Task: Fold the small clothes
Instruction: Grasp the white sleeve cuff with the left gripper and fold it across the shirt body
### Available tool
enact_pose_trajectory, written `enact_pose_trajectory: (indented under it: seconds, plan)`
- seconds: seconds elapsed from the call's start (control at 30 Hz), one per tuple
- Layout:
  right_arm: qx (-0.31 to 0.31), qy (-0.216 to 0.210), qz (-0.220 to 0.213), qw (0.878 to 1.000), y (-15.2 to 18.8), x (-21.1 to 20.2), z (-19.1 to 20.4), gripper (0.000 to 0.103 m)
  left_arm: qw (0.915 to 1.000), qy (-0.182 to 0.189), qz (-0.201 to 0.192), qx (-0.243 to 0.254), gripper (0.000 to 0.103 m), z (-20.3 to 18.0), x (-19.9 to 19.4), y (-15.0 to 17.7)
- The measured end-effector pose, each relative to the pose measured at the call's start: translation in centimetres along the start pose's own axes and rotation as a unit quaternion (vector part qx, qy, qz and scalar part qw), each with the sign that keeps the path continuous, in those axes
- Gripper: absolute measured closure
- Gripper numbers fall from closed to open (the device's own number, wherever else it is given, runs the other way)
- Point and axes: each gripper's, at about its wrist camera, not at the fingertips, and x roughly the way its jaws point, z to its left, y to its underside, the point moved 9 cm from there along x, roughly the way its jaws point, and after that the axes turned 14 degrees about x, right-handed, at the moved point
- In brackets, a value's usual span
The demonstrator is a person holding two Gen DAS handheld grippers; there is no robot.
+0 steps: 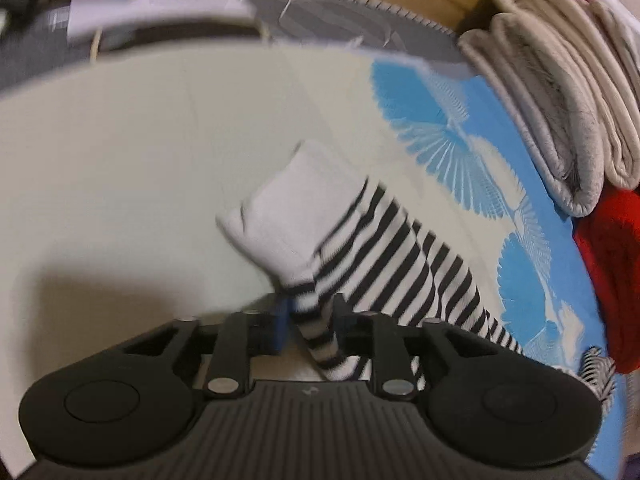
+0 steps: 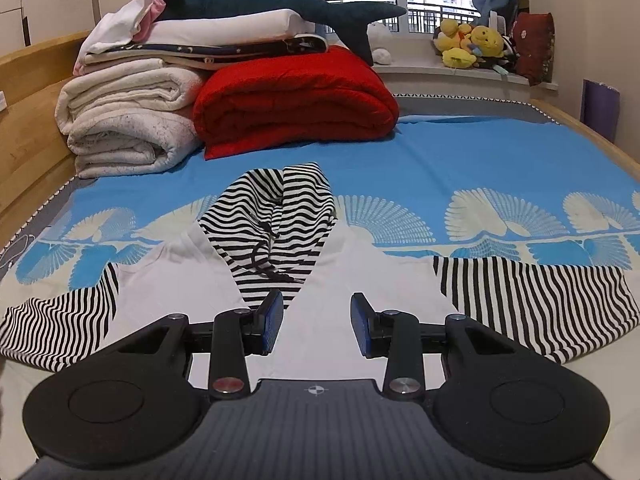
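A small hooded top lies flat on the bed: white body point(image 2: 168, 280), black-and-white striped hood point(image 2: 276, 216) and striped sleeves. My left gripper point(image 1: 310, 320) is shut on the left striped sleeve point(image 1: 384, 264) near its white cuff point(image 1: 284, 220) and holds it lifted; the view is blurred. That sleeve also shows in the right wrist view point(image 2: 56, 328). My right gripper point(image 2: 316, 324) is open and empty, low over the white body just below the hood. The right striped sleeve point(image 2: 536, 300) lies spread flat to its right.
The bed sheet point(image 2: 460, 160) is blue with white fan patterns. Folded white blankets point(image 2: 124, 128) and a folded red blanket point(image 2: 296, 104) are stacked at the head, with a plush shark point(image 2: 280, 4) on top. Wooden bed frame point(image 2: 28, 132) on the left; plush toys point(image 2: 472, 44) on the windowsill.
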Motion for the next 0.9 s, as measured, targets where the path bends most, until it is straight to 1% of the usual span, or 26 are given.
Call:
enact_pose_trajectory:
  seconds: [0.07, 0.1, 0.13, 0.23, 0.3, 0.37, 0.4, 0.47, 0.5, 0.57, 0.63, 0.67, 0.73, 0.77, 0.8, 0.83, 0.87, 0.9]
  plan:
    - [-0.001, 0.003, 0.0, 1.0, -0.1, 0.0, -0.3, 0.064, 0.9999, -0.004, -0.003, -0.016, 0.078, 0.3, 0.0, -0.2]
    - [0.0, 0.007, 0.001, 1.0, -0.2, 0.0, -0.5, 0.064, 0.9998, -0.01, -0.006, -0.016, 0.084, 0.2, -0.2, -0.3]
    - [0.001, 0.01, 0.001, 1.0, -0.2, 0.0, -0.8, 0.064, 0.9997, -0.016, -0.009, -0.015, 0.096, 0.1, -0.5, -0.5]
    - [0.001, 0.02, 0.005, 1.0, -0.3, -0.2, -1.6, 0.064, 0.9992, -0.025, -0.029, -0.003, 0.097, -1.2, -1.8, -1.2]
    - [0.002, 0.026, 0.004, 1.0, -0.4, -0.6, -2.3, 0.064, 0.9976, -0.029, -0.054, 0.034, 0.097, -3.1, -3.4, -1.9]
    - [0.004, 0.028, 0.004, 1.0, -0.5, -1.2, -3.1, 0.065, 0.9936, -0.028, -0.079, 0.076, 0.097, -5.4, -5.2, -2.2]
    - [0.005, 0.029, 0.003, 1.0, -0.5, -1.6, -3.5, 0.069, 0.9912, -0.023, -0.09, 0.094, 0.097, -6.7, -6.1, -2.2]
    - [0.007, 0.032, 0.003, 0.999, -0.4, -2.4, -4.6, 0.093, 0.9873, -0.011, -0.104, 0.119, 0.098, -9.3, -7.5, -1.7]
    - [0.014, 0.034, 0.004, 0.999, -0.4, -2.9, -5.2, 0.095, 0.9858, -0.002, -0.109, 0.128, 0.098, -10.7, -8.2, -1.2]
    - [0.026, 0.033, 0.005, 0.999, -0.4, -3.7, -6.2, 0.095, 0.9839, 0.017, -0.112, 0.138, 0.098, -13.4, -9.7, 0.0]
    - [0.028, 0.032, 0.004, 0.999, -0.2, -4.7, -7.2, 0.095, 0.9811, 0.046, -0.114, 0.15, 0.098, -16.6, -11.3, 1.3]
    - [0.029, 0.032, 0.006, 0.999, 0.0, -5.1, -7.7, 0.095, 0.9771, 0.063, -0.119, 0.164, 0.098, -18.5, -12.1, 2.2]
    - [0.036, 0.032, 0.013, 0.999, 0.4, -5.7, -8.7, 0.094, 0.9627, 0.094, -0.137, 0.214, 0.098, -22.8, -13.6, 4.3]
    - [0.042, 0.035, 0.019, 0.998, 0.5, -5.8, -9.3, 0.094, 0.9527, 0.116, -0.145, 0.241, 0.098, -25.0, -13.9, 5.7]
    - [0.047, 0.037, 0.025, 0.998, 0.6, -5.8, -9.8, 0.094, 0.9399, 0.144, -0.152, 0.27, 0.098, -27.2, -14.1, 7.4]
    - [0.052, 0.038, 0.027, 0.998, 0.6, -5.7, -10.1, 0.094, 0.9307, 0.167, -0.14, 0.294, 0.098, -29.4, -13.7, 9.3]
    - [0.056, 0.039, 0.028, 0.997, 0.6, -5.6, -10.4, 0.094, 0.9292, 0.186, -0.11, 0.3, 0.098, -31.3, -13.0, 11.0]
    - [0.059, 0.043, 0.028, 0.997, 0.5, -5.5, -10.6, 0.094, 0.9244, 0.231, -0.079, 0.293, 0.098, -33.7, -12.8, 12.8]
